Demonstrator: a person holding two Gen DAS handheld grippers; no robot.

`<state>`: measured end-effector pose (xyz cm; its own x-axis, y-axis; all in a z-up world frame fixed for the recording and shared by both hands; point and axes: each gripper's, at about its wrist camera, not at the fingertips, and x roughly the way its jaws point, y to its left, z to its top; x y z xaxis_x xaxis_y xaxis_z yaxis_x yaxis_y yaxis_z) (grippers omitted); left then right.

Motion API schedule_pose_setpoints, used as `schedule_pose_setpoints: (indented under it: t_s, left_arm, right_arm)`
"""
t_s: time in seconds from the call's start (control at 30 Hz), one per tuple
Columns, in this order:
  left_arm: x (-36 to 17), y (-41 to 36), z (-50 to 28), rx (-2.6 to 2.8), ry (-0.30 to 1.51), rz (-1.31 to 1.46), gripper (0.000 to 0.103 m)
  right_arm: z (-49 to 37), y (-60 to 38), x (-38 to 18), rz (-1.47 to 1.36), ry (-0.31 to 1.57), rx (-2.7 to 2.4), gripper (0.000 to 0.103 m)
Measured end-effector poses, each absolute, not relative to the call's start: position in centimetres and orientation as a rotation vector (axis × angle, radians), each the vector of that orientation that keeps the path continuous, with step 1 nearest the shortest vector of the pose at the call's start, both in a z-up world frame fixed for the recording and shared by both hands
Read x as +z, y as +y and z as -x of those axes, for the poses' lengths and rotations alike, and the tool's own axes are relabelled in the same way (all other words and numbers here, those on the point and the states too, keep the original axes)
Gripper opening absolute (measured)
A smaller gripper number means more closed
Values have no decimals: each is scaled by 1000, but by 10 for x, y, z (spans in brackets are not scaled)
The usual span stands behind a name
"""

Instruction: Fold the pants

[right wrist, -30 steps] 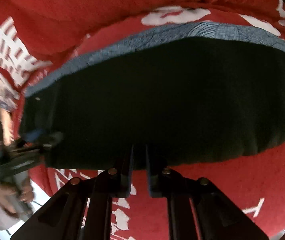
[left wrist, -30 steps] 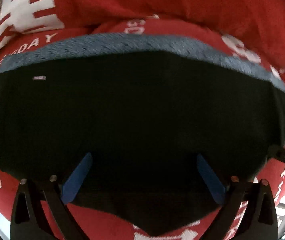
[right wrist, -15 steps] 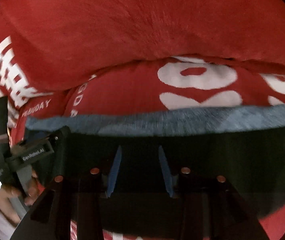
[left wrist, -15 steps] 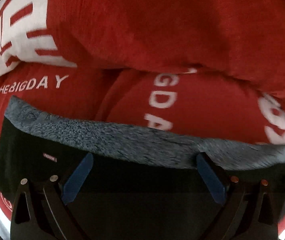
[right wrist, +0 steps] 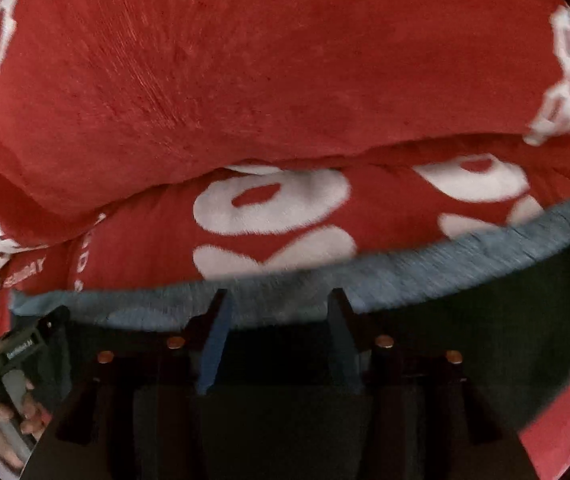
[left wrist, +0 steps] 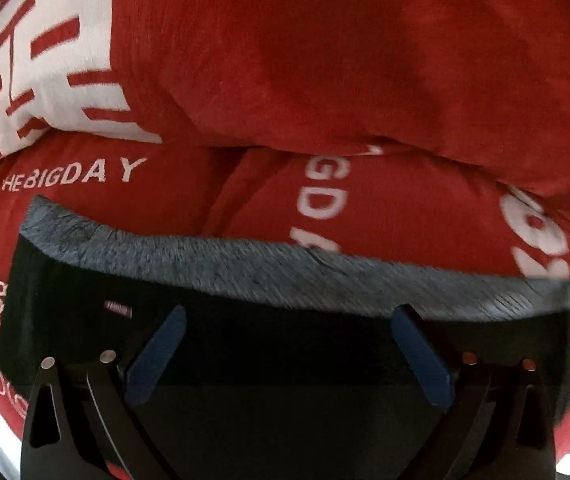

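The black pants (left wrist: 285, 360) lie flat on red bedding, with a grey fuzzy inner edge (left wrist: 245, 264) along their far side. They also show in the right wrist view (right wrist: 465, 340) with the grey edge (right wrist: 425, 272). My left gripper (left wrist: 289, 316) is open wide above the black fabric, empty. My right gripper (right wrist: 277, 300) is open above the pants at the grey edge, empty. The left gripper (right wrist: 21, 344) shows at the right view's left edge, held by a hand.
Red bedding with white lettering (left wrist: 73, 176) lies under the pants. A thick red quilt fold (left wrist: 325, 60) rises just beyond the pants; it also shows in the right wrist view (right wrist: 245, 80).
Both grippers moved forward over the pants toward the grey edge. The right gripper went from shut to open. The left stayed open.
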<state>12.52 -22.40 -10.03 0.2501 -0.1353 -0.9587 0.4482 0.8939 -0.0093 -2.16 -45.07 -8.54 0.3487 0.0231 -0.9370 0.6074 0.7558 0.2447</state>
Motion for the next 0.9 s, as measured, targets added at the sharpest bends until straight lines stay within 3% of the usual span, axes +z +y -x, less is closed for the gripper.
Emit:
schedule_pose_setpoints:
  t_s: [0.17, 0.57, 0.9]
  left_arm:
    - [-79, -225, -77, -509, 1276, -319, 103]
    - [-89, -286, 27, -742, 1336, -471, 103]
    - [-84, -340, 61, -792, 1298, -522, 103]
  right_arm:
    - [81, -446, -74, -725, 1208, -419, 55]
    - [186, -450, -86, -976, 1224, -520, 56]
    - [239, -523, -87, -1100, 1062, -655, 56]
